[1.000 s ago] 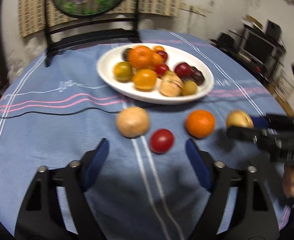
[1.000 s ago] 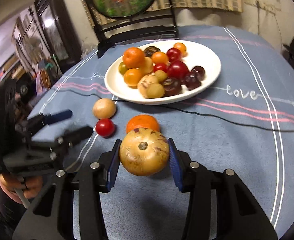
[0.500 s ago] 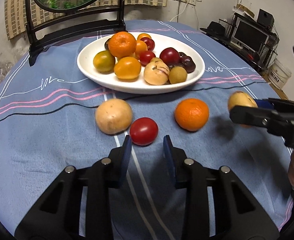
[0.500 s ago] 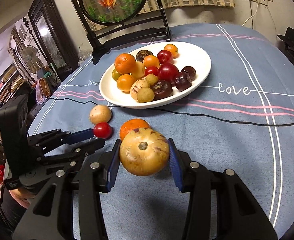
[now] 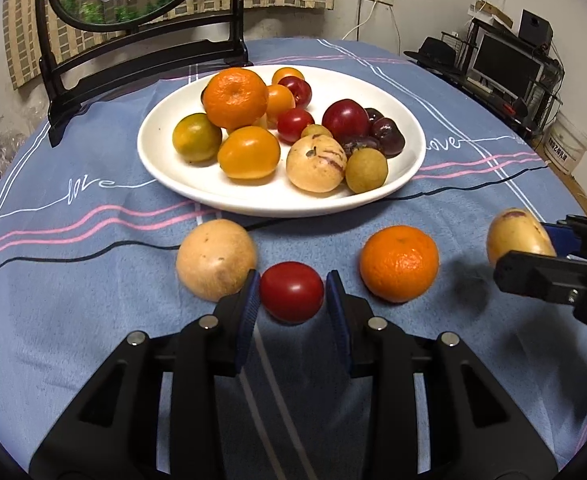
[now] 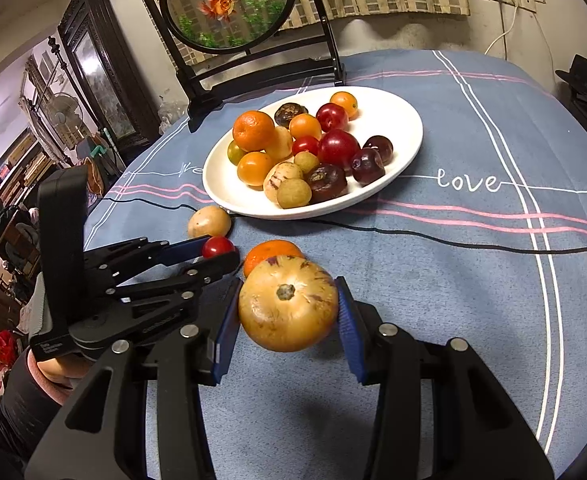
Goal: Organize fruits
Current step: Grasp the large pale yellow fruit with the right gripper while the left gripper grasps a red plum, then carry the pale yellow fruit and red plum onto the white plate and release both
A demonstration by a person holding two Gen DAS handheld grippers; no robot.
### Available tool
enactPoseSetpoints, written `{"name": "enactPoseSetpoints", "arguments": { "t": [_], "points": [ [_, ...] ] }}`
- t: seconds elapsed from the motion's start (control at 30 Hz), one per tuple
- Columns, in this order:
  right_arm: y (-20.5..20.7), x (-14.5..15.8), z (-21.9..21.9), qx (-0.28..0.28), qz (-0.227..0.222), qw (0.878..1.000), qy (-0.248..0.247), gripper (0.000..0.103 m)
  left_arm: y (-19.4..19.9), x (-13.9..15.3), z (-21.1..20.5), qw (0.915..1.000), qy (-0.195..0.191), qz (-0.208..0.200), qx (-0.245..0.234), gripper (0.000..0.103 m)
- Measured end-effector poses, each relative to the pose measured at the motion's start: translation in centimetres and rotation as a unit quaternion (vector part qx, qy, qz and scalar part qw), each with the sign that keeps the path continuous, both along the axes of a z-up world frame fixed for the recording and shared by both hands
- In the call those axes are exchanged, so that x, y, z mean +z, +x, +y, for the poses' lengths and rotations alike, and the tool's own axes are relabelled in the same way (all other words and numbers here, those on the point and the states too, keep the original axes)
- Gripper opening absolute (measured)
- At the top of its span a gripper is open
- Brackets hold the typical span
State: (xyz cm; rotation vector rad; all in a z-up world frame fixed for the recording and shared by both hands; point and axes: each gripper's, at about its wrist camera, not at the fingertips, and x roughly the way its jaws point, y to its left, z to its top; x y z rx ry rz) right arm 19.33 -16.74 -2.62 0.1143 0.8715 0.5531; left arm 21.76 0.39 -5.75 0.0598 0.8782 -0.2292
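White oval plate (image 5: pixel 407 168) sits on the blue striped tablecloth (image 5: pixel 73 280), in front of a dark framed round screen (image 6: pixel 229 0). Plate contents, piled mostly toward one side: large mandarin (image 5: pixel 235 98) on top of the heap; a green-orange citrus (image 5: pixel 197 137); a smooth orange fruit (image 5: pixel 249 153); two smaller orange ones behind; small red tomatoes; a big dark red plum (image 5: pixel 345 118) with darker plums beside it; a pale melon-like fruit with purple streaks (image 5: pixel 316 164); a small olive-tan round fruit (image 5: pixel 366 171) touching it. The part of the plate nearest the "love" lettering is bare.

Loose on the cloth, just in front of the plate: tan round fruit (image 5: pixel 216 258), red tomato (image 5: pixel 291 292), mandarin on the cloth (image 5: pixel 399 263).

Left gripper (image 5: pixel 292 308): blue pads sit on either side of the red tomato, closed in against its flanks; tomato rests on the cloth. It is glossy, smooth and deep red. The near pad also lies just beside the tan fruit.

Right gripper (image 6: pixel 288 320): pinching a yellow-tan pepino-type fruit (image 6: pixel 288 304), purple streaks, brown stem scar facing the camera. Fruit is held clear of the cloth, shadow beneath it, near the loose mandarin.
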Motion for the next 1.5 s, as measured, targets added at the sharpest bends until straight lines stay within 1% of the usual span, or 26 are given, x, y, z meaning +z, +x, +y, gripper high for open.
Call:
{"name": "enactPoseSetpoints", "arguments": {
  "t": [0.1,0.17,0.33,0.4,0.6,0.7,0.8,0.83,0.9,1.0,1.1,1.13,1.23,1.3,1.37,1.43,1.5],
  "points": [
    [-0.1,0.1,-0.2,-0.002,-0.001,1.0,0.001,0.046,0.7,-0.2,-0.4,1.0,0.007,0.004,0.003,0.034],
    [-0.2,0.2,-0.3,-0.003,-0.004,1.0,0.002,0.046,0.7,-0.4,-0.3,0.9999,0.011,0.003,0.006,0.031],
    [0.0,0.1,-0.3,-0.007,-0.005,1.0,0.0,0.046,0.6,-0.2,0.1,0.9998,-0.007,0.01,0.018,0.03],
    [0.0,0.1,-0.4,-0.009,-0.008,1.0,0.0,0.046,-0.1,0.2,0.1,0.9998,-0.008,0.002,0.02,0.03],
    [-0.4,0.3,0.1,-0.001,-0.031,1.0,-0.003,0.046,-2.3,1.4,-0.1,0.9992,0.007,-0.026,0.03,0.03],
    [-1.1,0.8,0.6,0.018,-0.054,0.998,0.004,0.046,-3.7,2.6,0.6,0.9986,-0.017,-0.04,0.03,0.03],
    [-1.2,1.4,0.7,0.031,-0.056,0.998,0.025,0.046,-4.5,5.0,1.8,0.9971,-0.042,-0.059,0.026,0.03],
    [-0.8,1.9,0.7,0.032,-0.054,0.997,0.038,0.046,-4.2,5.7,2.1,0.9969,-0.041,-0.063,0.023,0.03],
    [0.3,2.8,0.7,0.026,-0.061,0.997,0.049,0.046,-2.9,7.5,2.7,0.9962,-0.036,-0.076,0.024,0.03],
    [2.8,4.5,0.6,-0.003,-0.089,0.995,0.054,0.046,-0.5,9.3,3.2,0.995,-0.041,-0.087,0.025,0.03],
    [6.5,4.8,1.2,-0.019,-0.103,0.993,0.046,0.046,3.9,10.7,3.9,0.9944,-0.06,-0.081,0.031,0.03],
    [7.7,4.6,1.4,-0.024,-0.101,0.994,0.044,0.046,6.1,11.0,4.0,0.9944,-0.066,-0.076,0.032,0.03],
    [10.8,3.5,2.1,-0.032,-0.085,0.995,0.035,0.046,11.0,10.6,3.9,0.9957,-0.059,-0.059,0.041,0.03],
    [12.2,2.9,2.6,-0.029,-0.084,0.996,0.026,0.046,13.7,9.6,3.7,0.9966,-0.056,-0.041,0.044,0.03],
    [13.3,2.3,3.3,-0.025,-0.088,0.996,0.007,0.046,15.3,8.5,3.8,0.9966,-0.063,-0.024,0.049,0.03],
    [14.3,1.7,3.6,-0.019,-0.084,0.996,0.003,0.046,16.9,7.2,3.9,0.996,-0.071,-0.004,0.054,0.03],
    [15.1,1.1,3.9,-0.009,-0.077,0.997,0.003,0.046,17.7,6.3,3.9,0.996,-0.072,0.007,0.054,0.03]
  ]
}}
